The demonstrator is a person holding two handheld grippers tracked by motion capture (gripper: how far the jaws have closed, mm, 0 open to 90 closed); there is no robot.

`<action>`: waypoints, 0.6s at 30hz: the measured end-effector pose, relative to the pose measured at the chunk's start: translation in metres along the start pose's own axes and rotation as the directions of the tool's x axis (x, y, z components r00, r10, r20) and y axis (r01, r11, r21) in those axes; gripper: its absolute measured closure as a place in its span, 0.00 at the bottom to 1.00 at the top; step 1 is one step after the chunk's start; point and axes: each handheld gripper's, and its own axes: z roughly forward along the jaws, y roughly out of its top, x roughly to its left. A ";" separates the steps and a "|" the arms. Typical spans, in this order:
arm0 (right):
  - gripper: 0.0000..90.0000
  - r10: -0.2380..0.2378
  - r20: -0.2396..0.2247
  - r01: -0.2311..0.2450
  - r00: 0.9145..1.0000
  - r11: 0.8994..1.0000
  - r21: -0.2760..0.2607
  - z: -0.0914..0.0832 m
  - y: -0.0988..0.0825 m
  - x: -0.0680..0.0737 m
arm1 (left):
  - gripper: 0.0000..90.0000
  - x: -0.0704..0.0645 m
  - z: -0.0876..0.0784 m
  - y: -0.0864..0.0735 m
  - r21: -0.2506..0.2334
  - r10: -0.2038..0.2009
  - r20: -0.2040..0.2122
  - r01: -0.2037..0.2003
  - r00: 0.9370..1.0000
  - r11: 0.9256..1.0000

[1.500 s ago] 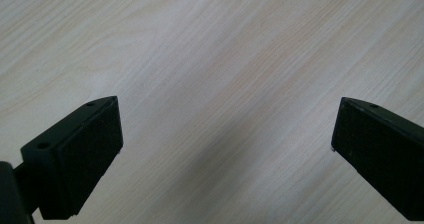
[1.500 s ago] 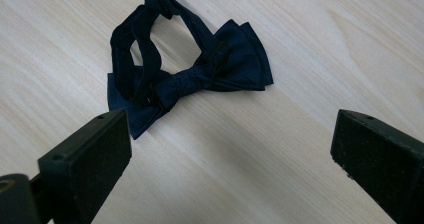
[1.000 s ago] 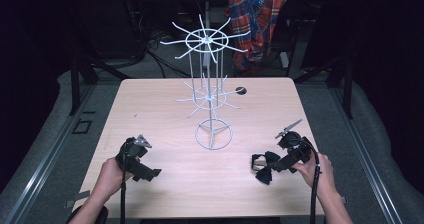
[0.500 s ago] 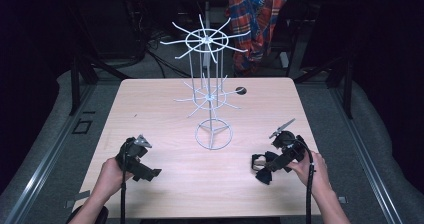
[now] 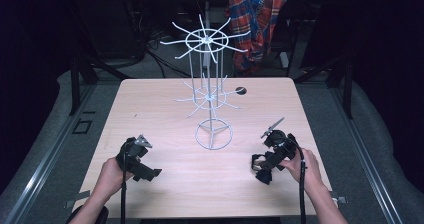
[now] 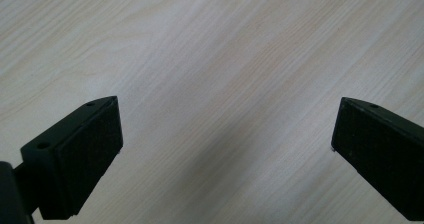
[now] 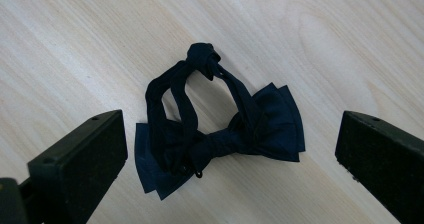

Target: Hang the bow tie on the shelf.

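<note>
Currently my right gripper [image 7: 230,149] hovers wide open directly over the dark bow tie [image 7: 220,129], which lies flat on the table [image 5: 165,109]. My left gripper [image 6: 225,149], equally open, faces bare wood.

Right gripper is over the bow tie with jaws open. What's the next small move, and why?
Probably lower the right gripper straight down and close on the bow tie. It lies flat on the table between the wide-open jaws, not yet touched, knot about centred. The left gripper is open over bare wood.
</note>
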 end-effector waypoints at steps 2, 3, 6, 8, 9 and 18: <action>0.00 -0.001 0.002 0.001 1.000 1.000 0.000 0.001 0.002 0.000 | 0.00 0.000 0.000 0.000 0.000 0.000 0.000 0.000 1.000 1.000; 0.00 -0.001 0.002 0.001 1.000 1.000 0.000 0.001 0.002 0.000 | 0.00 0.000 0.000 0.000 0.000 0.000 0.000 0.000 1.000 1.000; 0.00 -0.004 -0.010 0.004 1.000 1.000 0.007 0.005 0.006 -0.002 | 0.00 0.000 0.000 0.000 0.003 -0.001 -0.001 0.001 1.000 1.000; 0.00 -0.007 -0.009 0.008 1.000 1.000 0.015 0.007 0.008 -0.001 | 0.00 0.000 0.000 -0.001 0.003 -0.004 -0.004 0.004 1.000 1.000; 0.00 -0.007 -0.009 0.008 1.000 1.000 0.015 0.007 0.008 -0.001 | 0.00 0.000 0.000 -0.001 0.003 -0.004 -0.004 0.004 1.000 1.000; 0.00 -0.033 -0.009 0.034 0.999 0.999 0.028 0.016 0.018 -0.002 | 0.00 0.001 0.000 -0.001 0.005 -0.007 -0.003 0.007 1.000 1.000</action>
